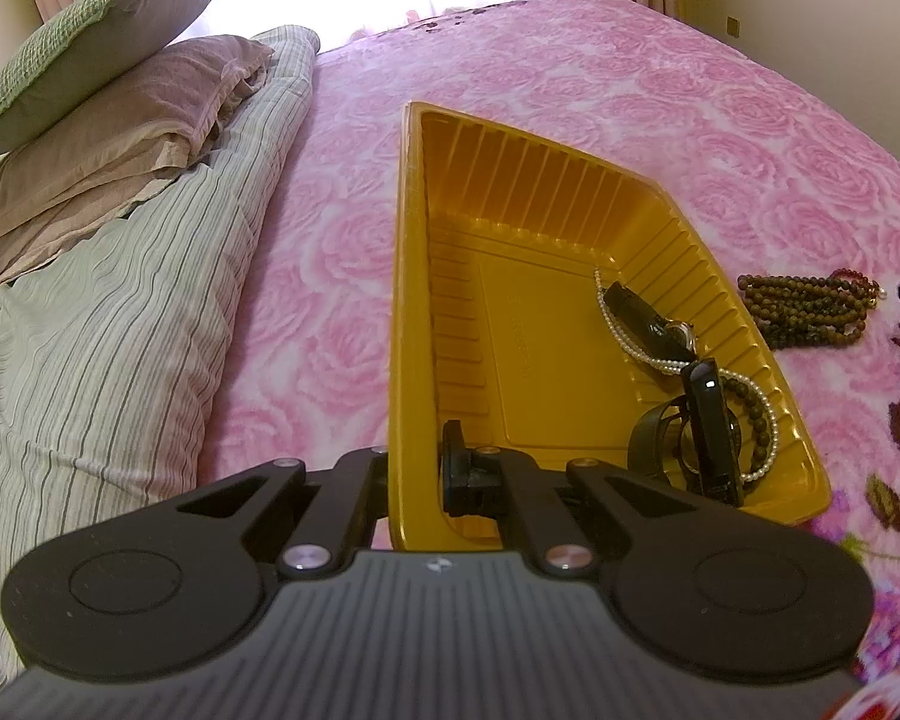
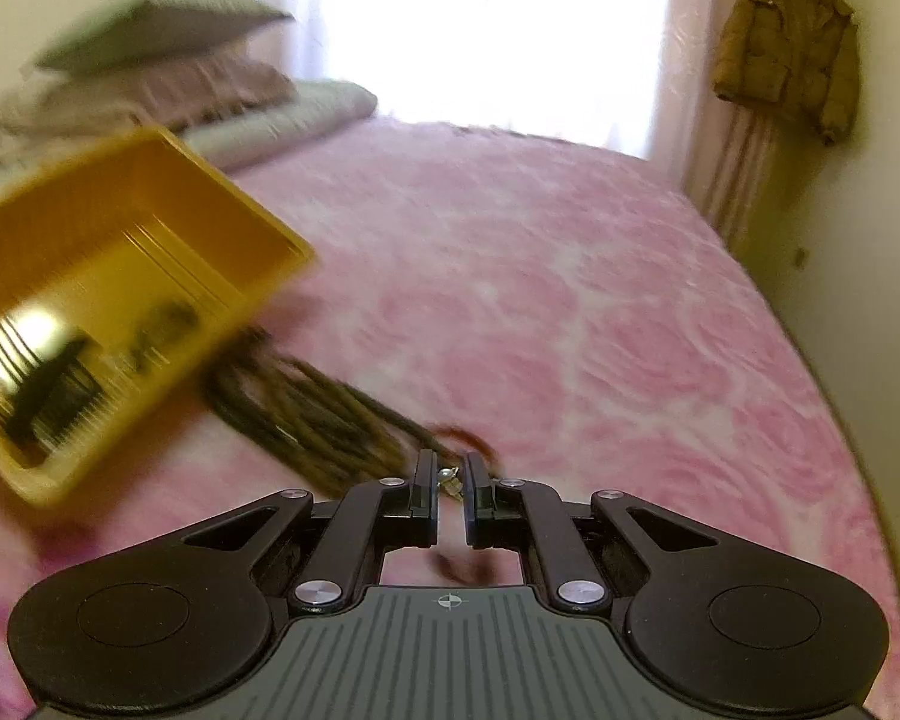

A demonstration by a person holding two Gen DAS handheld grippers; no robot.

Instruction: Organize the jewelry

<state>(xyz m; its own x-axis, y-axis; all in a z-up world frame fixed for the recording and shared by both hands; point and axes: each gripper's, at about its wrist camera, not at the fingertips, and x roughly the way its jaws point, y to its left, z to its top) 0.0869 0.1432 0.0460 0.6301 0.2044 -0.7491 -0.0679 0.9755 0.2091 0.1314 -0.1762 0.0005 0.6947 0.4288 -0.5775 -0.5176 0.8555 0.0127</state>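
A yellow plastic tray [image 1: 546,180] rests tilted on the pink rose bedspread [image 1: 690,120]. My left gripper [image 1: 417,471] is shut on its near wall, one finger [image 1: 456,468] inside. In the tray lie a pearl necklace [image 1: 621,336], a black watch [image 1: 660,330], another black strap piece [image 1: 714,426] and a dark bead bracelet [image 1: 756,414]. A bundle of brown bead strands [image 1: 810,312] lies on the bed right of the tray. In the blurred right wrist view, my right gripper [image 2: 450,480] is shut on the near end of the brown bead strands [image 2: 306,414], its small metal clasp between the pads. The tray [image 2: 168,180] sits left of it.
Stacked pillows [image 1: 108,96] and a striped folded quilt [image 1: 120,330] fill the bed's left side. A bright curtained window [image 2: 492,24] stands behind the bed. A brown jacket [image 2: 792,54] hangs at the right wall. Open pink bedspread [image 2: 600,300] stretches to the right.
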